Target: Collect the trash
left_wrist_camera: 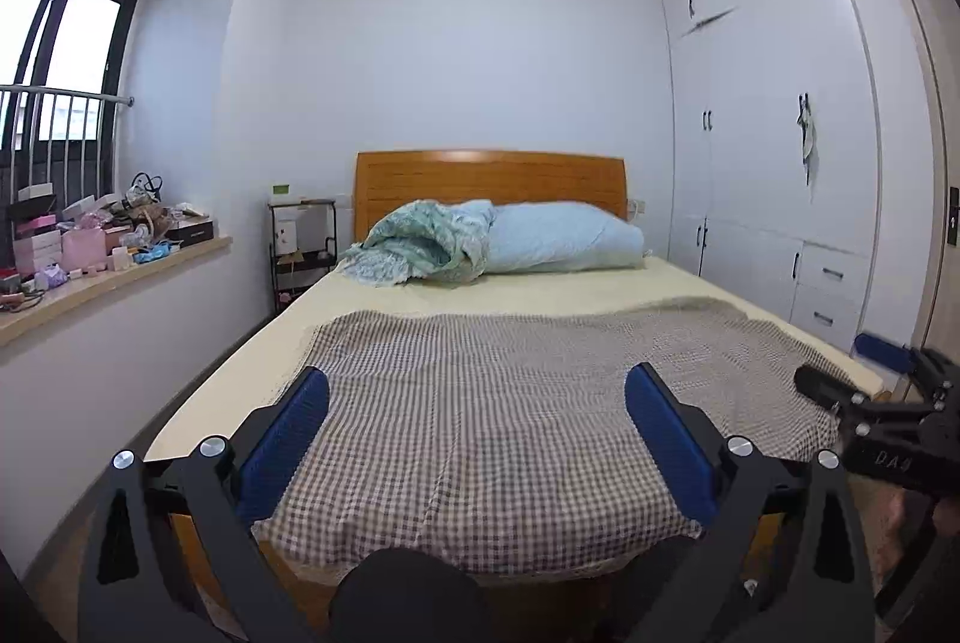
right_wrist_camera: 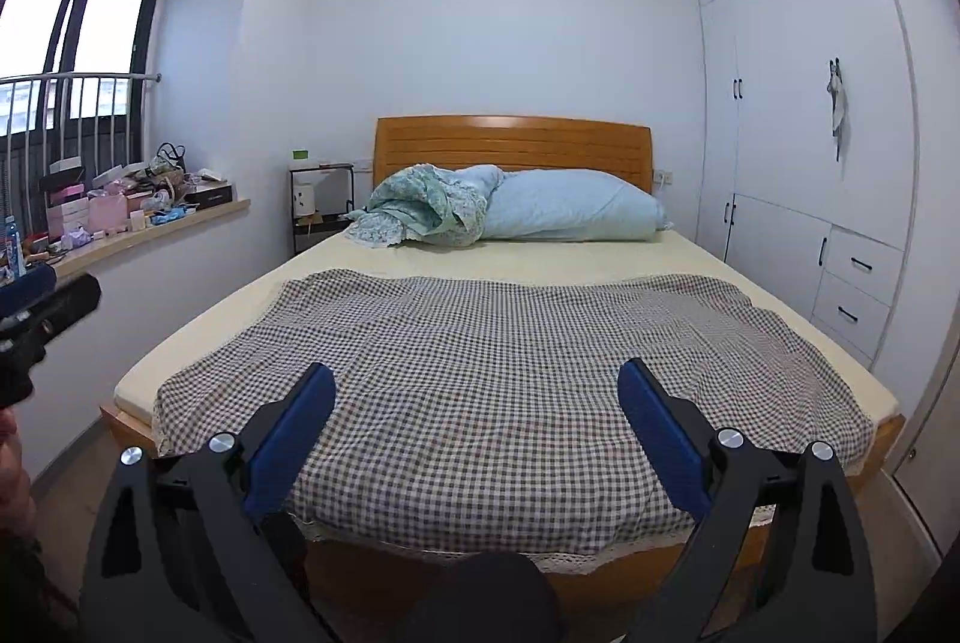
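Note:
My left gripper (left_wrist_camera: pixel 477 379) is open, its blue pads wide apart with nothing between them, and it points over the foot of a bed (left_wrist_camera: pixel 240 361). My right gripper (right_wrist_camera: pixel 477 373) is open just as wide and holds nothing, aimed at the same bed (right_wrist_camera: pixel 198 325). Each gripper shows at the edge of the other's view: the right gripper (left_wrist_camera: pixel 888 403) at far right, the left gripper (right_wrist_camera: pixel 42 313) at far left. A brown checked blanket (left_wrist_camera: pixel 510 343) (right_wrist_camera: pixel 510 331) covers the near half of the mattress. Boxes, bags and small clutter (left_wrist_camera: pixel 90 235) (right_wrist_camera: pixel 120 205) crowd the windowsill on the left.
A crumpled green quilt (left_wrist_camera: pixel 420 241) and a pale blue pillow (left_wrist_camera: pixel 558 238) lie against the wooden headboard (left_wrist_camera: pixel 489 175). A black wire rack (left_wrist_camera: pixel 300 247) stands left of the bed. White wardrobes with drawers (left_wrist_camera: pixel 780 132) (right_wrist_camera: pixel 810 132) line the right wall. A narrow floor strip runs along each side.

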